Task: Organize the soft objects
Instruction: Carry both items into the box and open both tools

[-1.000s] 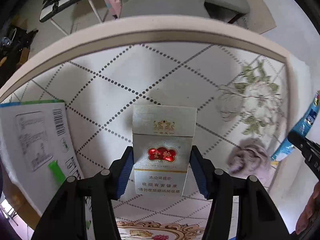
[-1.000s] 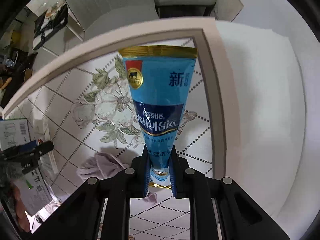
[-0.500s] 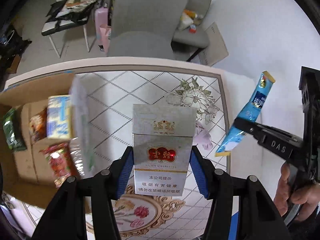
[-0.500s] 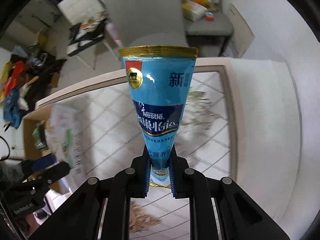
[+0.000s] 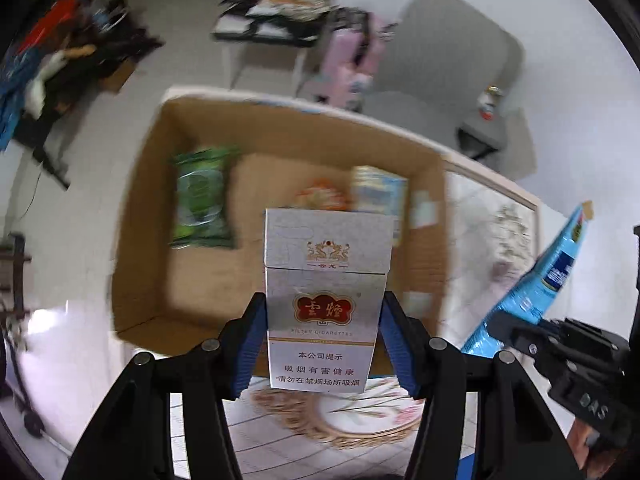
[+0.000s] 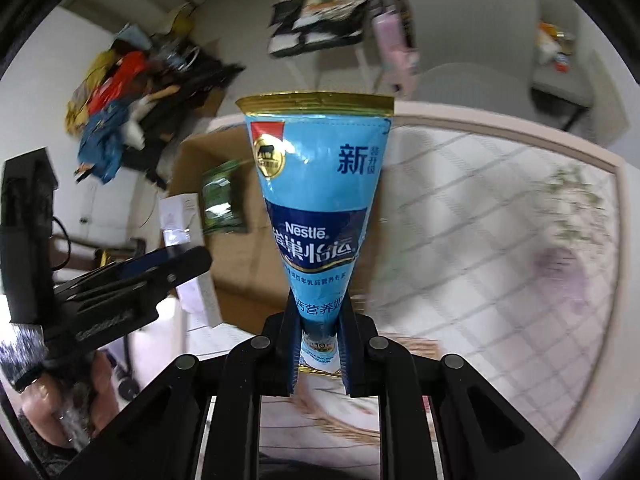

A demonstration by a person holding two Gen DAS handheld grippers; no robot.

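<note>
My left gripper (image 5: 322,344) is shut on a white cigarette pack (image 5: 326,280) and holds it in the air above an open cardboard box (image 5: 160,208). The box holds a green packet (image 5: 202,200), an orange packet (image 5: 320,197) and a light blue packet (image 5: 378,192). My right gripper (image 6: 319,354) is shut on the narrow end of a blue Nestle pouch (image 6: 318,184), held upright over the table near the box (image 6: 236,280). The pouch (image 5: 548,276) and right gripper also show at the right of the left wrist view. A crumpled grey-pink cloth (image 6: 556,264) lies on the table, blurred.
The table has a tiled tablecloth with flower prints (image 6: 500,220) and an ornate round motif (image 5: 360,416). Grey chairs (image 5: 452,60), a pink suitcase (image 5: 348,60) and a cluttered side table (image 5: 272,20) stand beyond. Clothes are piled on the floor at the left (image 6: 116,112).
Both grippers have swung left from over the tablecloth to over the cardboard box, still holding the cigarette pack and the pouch. The box now fills the middle of the left wrist view.
</note>
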